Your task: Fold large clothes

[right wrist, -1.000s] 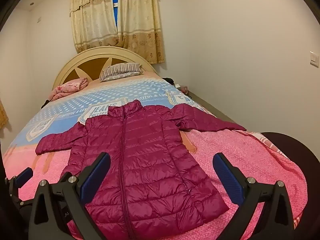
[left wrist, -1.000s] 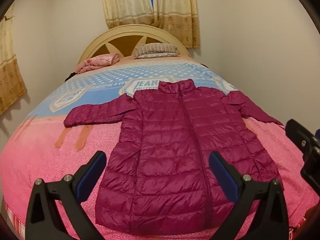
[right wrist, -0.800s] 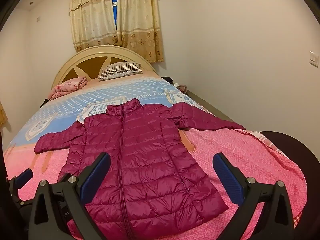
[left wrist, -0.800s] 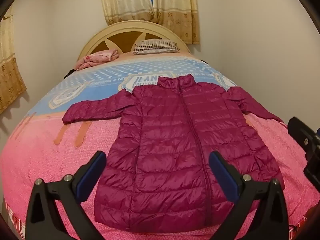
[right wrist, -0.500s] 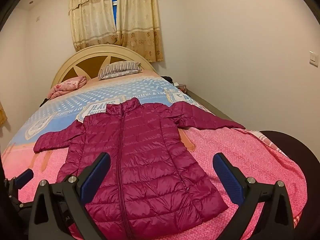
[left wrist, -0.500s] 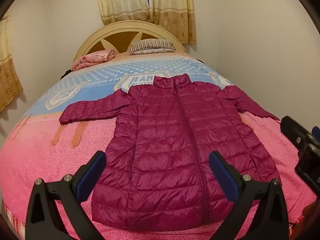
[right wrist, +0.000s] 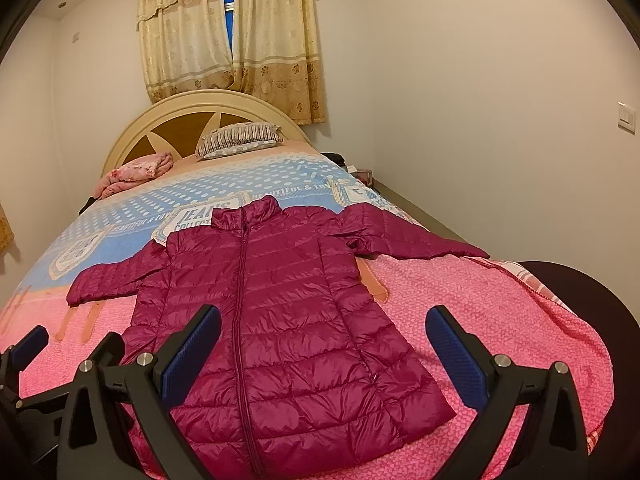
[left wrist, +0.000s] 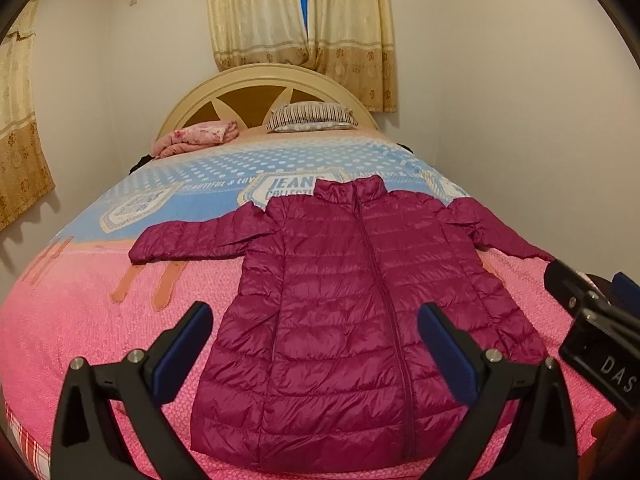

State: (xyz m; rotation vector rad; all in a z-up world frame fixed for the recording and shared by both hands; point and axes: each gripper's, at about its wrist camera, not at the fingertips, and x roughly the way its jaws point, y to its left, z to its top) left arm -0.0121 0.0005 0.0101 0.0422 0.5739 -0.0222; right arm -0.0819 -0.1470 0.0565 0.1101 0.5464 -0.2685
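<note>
— Where is the jacket?

— It lies flat on the bed, front up and zipped, its collar toward the headboard and its hem near the foot edge. Both sleeves spread out sideways. Most of it rests on the pink part of the blanket; the collar reaches the blue part.

— And the grippers?

— The left gripper hangs above the hem, its jaws wide apart and holding nothing. The right gripper sits over the right half of the hem, also spread wide and empty. Neither touches the jacket. Each one shows at the edge of the other's view.

— What lies farther out?

— A striped pillow and a bundled pink floral cloth sit at the head of the bed. Behind the headboard, yellow curtains cover a window. A light switch is on the right wall.
</note>
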